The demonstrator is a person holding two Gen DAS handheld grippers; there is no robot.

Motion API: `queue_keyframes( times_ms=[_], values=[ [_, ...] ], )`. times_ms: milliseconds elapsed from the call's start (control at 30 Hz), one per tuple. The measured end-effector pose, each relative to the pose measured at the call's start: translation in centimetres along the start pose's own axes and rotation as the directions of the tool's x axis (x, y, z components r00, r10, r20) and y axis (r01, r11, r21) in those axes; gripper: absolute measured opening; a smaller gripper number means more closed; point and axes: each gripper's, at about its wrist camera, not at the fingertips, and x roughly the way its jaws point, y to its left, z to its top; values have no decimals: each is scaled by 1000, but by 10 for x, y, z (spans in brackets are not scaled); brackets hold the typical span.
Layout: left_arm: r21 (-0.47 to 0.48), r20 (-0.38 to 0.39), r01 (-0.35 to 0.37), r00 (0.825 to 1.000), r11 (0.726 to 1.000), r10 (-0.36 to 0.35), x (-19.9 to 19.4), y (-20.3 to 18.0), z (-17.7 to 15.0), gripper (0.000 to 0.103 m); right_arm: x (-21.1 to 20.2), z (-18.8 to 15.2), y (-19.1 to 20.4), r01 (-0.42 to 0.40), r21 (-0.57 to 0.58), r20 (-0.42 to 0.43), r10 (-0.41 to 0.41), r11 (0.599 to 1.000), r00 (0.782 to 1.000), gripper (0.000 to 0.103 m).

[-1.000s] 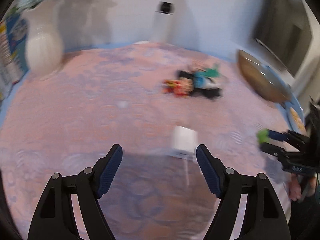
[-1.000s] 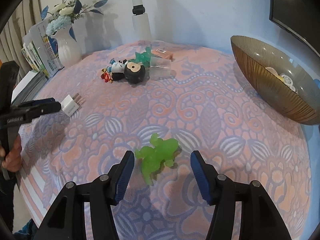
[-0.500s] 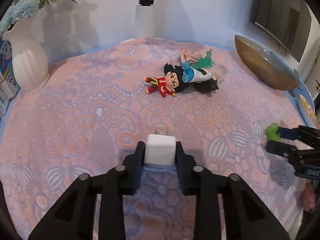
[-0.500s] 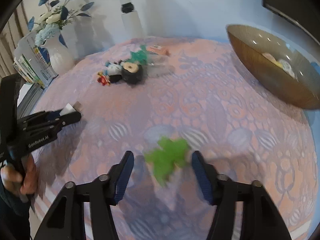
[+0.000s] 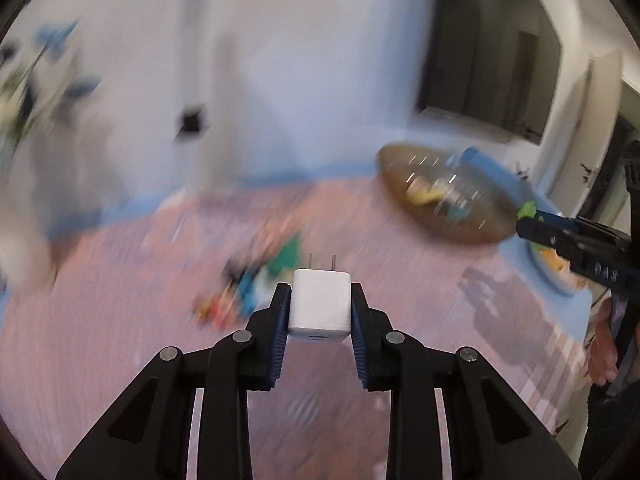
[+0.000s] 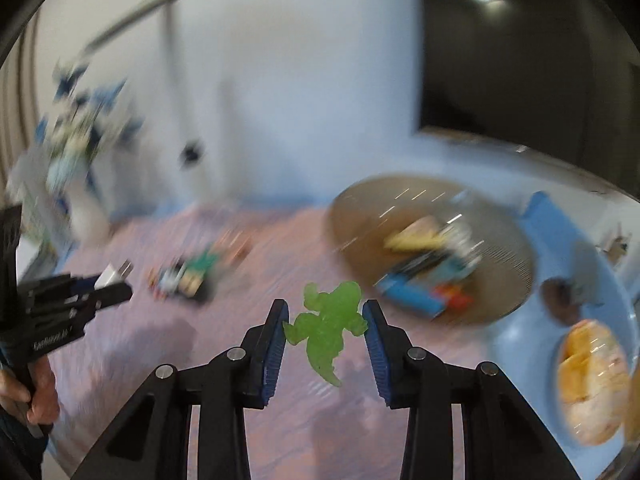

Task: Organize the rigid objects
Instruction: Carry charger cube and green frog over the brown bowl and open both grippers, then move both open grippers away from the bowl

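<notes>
My right fingers (image 6: pixel 275 338) are squeezing the green toy (image 6: pixel 328 326); left gripper (image 5: pixel 319 318) is pinching the charger (image 5: pixel 320 306); the bowl (image 6: pixel 508 240) is sitting upper right, nearer the toy.

Two grippers (image 5: pixel 319 312) (image 6: pixel 325 322) up, one charger (image 5: pixel 319 306), one green figure (image 6: pixel 330 322), one bowl (image 6: pixel 352 216), one vase (image 6: pixel 86 208), one blurred toy pile (image 6: pixel 186 276), uncountable.

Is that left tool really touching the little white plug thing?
Touching. In the left wrist view, both blue pads of the left tool press flat on the sides of the white charger, no gap showing.
</notes>
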Motion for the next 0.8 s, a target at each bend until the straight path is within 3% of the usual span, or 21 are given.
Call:
queue_keyframes(
  times_ms=[133,267,467,600,633,667,700,733,800],
  values=[
    [61,74,44,996,997,-49,17,-48,65,25,-15,47,-59,54,126,61,-62,991,996,37],
    [70,63,124,990,990,-129,53,-84,101,25,-4,67,-94,74,220,28,-82,973,996,37],
    [72,-41,183,983,980,-181,109,-122,99,25,41,53,-113,94,277,-112,-65,956,992,37],
    [39,-78,165,984,986,-161,126,-133,99,26,55,47,-124,133,290,-148,-93,948,985,39],
    [10,-83,173,982,985,-172,127,-130,99,29,58,47,-128,144,302,-156,-100,942,983,51],
    [-36,-85,186,978,982,-189,128,-129,100,43,60,46,-132,154,315,-169,-104,936,980,69],
    [-55,-81,187,978,981,-191,127,-128,101,59,60,44,-134,160,325,-177,-106,932,978,70],
    [-59,-70,177,981,982,-181,125,-126,101,67,57,42,-137,160,335,-172,-107,928,979,70],
    [-43,-29,151,988,988,-152,113,-122,98,70,47,41,-135,156,328,-147,-113,932,983,70]
  ],
)
